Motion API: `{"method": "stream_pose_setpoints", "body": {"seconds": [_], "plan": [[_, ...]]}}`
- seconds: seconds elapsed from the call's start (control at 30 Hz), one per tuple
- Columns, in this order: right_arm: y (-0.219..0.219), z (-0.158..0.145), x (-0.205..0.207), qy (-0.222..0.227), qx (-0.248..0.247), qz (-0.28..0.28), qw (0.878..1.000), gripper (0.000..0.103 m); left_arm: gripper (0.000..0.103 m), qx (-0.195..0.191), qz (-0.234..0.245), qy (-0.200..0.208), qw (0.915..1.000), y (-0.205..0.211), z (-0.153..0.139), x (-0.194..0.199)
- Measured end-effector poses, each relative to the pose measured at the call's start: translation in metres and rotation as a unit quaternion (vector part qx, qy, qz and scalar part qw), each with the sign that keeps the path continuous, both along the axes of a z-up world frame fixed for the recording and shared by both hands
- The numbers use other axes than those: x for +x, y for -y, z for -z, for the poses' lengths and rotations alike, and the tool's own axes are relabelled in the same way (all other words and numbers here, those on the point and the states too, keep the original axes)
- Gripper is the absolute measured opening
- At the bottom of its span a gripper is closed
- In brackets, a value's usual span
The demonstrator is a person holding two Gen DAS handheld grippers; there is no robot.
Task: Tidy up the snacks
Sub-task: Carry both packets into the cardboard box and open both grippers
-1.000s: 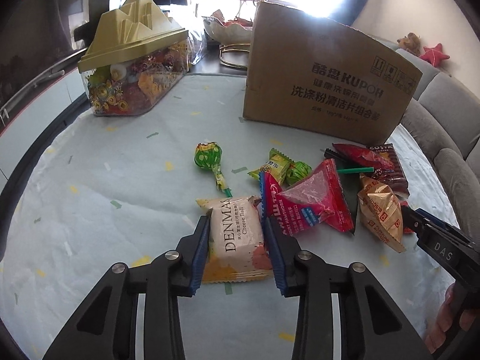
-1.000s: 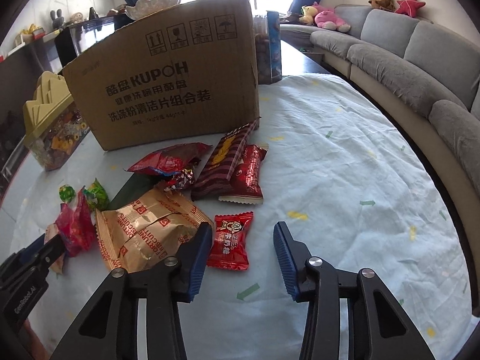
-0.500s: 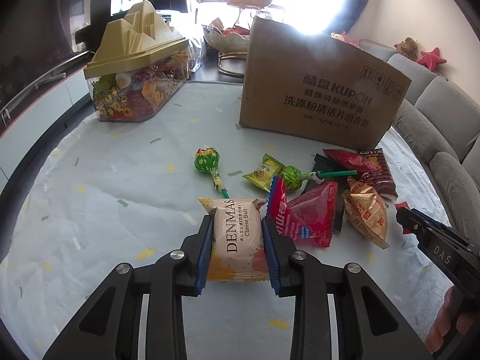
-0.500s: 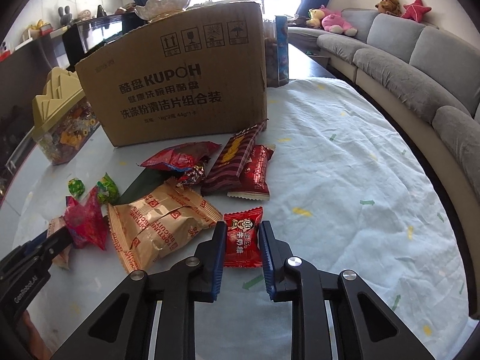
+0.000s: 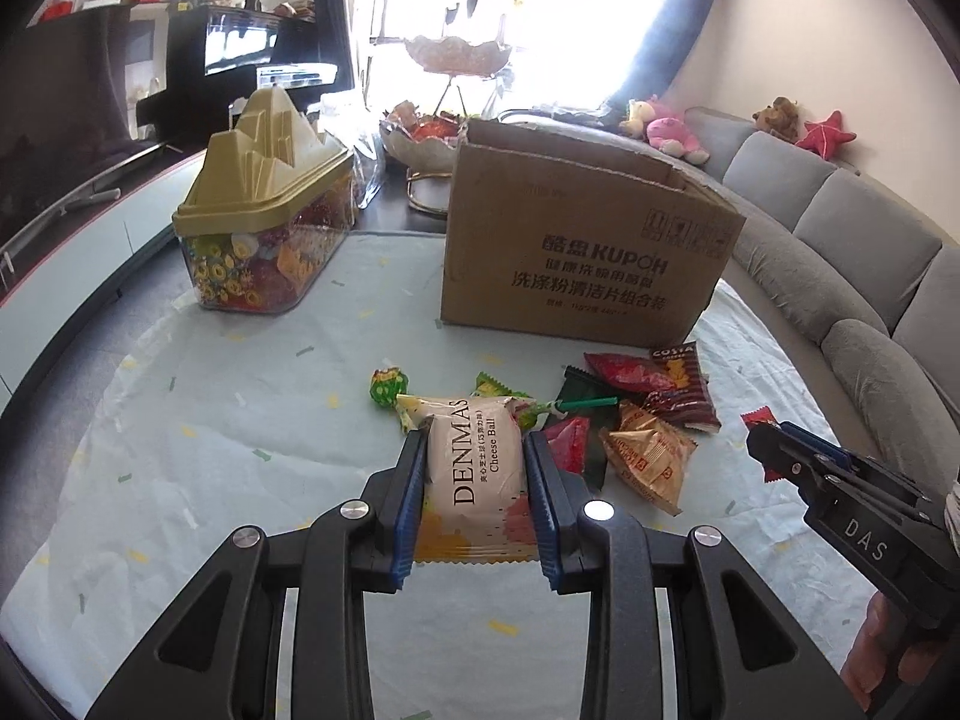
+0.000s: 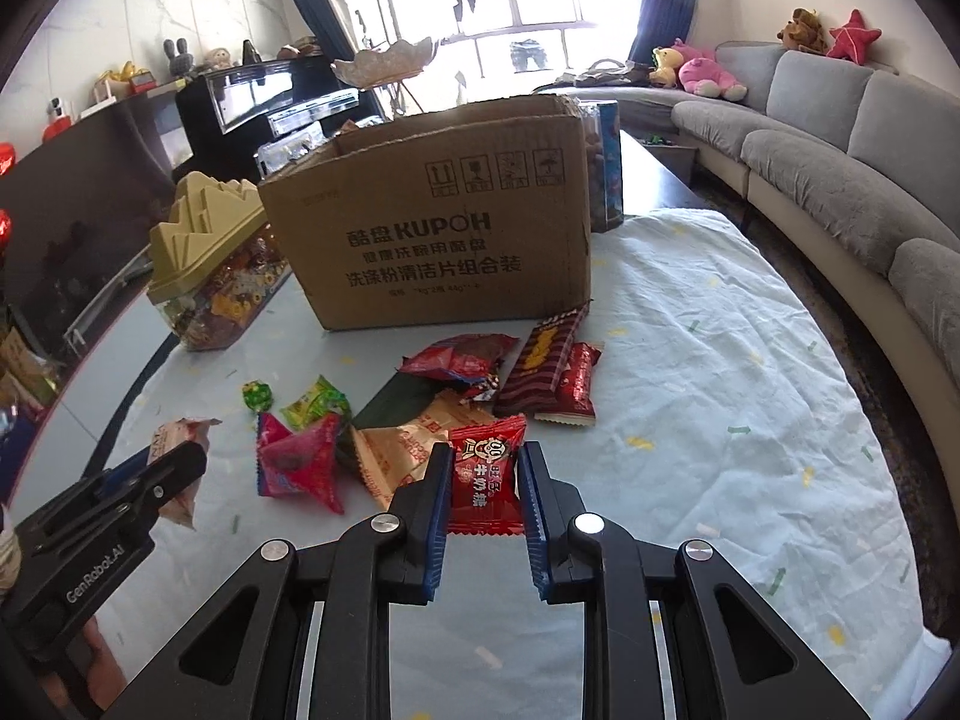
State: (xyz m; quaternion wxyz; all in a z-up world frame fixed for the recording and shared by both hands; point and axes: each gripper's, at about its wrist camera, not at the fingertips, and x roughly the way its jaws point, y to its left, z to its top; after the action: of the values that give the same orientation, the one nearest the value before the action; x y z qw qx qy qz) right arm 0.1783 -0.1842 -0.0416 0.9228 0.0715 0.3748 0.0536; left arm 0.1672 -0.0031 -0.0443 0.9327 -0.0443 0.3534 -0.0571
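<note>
Left gripper (image 5: 474, 450) jaws clenched on white DENMAS packet (image 5: 474, 462), lifted above counter (image 5: 180, 420). Right gripper (image 6: 483, 468) jaws clenched on red candy packet (image 6: 485, 480); cardboard box (image 6: 438, 246) at twelve o'clock.

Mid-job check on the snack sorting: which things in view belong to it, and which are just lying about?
Job:
- Denmas cheese ball packet, held in left tongs
- red candy packet, held in right tongs
- loose snack pile
- cardboard box
- candy container

Lying about:
- sofa
- plush toys
- piano
</note>
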Motion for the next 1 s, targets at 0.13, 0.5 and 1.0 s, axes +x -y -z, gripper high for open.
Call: {"method": "stream_pose_setpoints", "body": {"seconds": [0.13,0.5,1.0], "plan": [[-0.003,-0.012,-0.002,0.011,0.004,-0.008,1.0,0.023,0.032,0.005,0.019,0.022,0.9996,0.003,-0.02,0.006],[-0.006,-0.07,0.036,0.061,0.008,-0.034,0.998,0.023,0.032,0.021,0.052,0.067,0.9962,0.012,-0.078,0.046],[-0.002,-0.121,0.123,0.075,0.005,-0.038,0.996,0.023,0.032,0.044,0.072,0.064,0.9944,0.026,-0.126,0.133]]}}
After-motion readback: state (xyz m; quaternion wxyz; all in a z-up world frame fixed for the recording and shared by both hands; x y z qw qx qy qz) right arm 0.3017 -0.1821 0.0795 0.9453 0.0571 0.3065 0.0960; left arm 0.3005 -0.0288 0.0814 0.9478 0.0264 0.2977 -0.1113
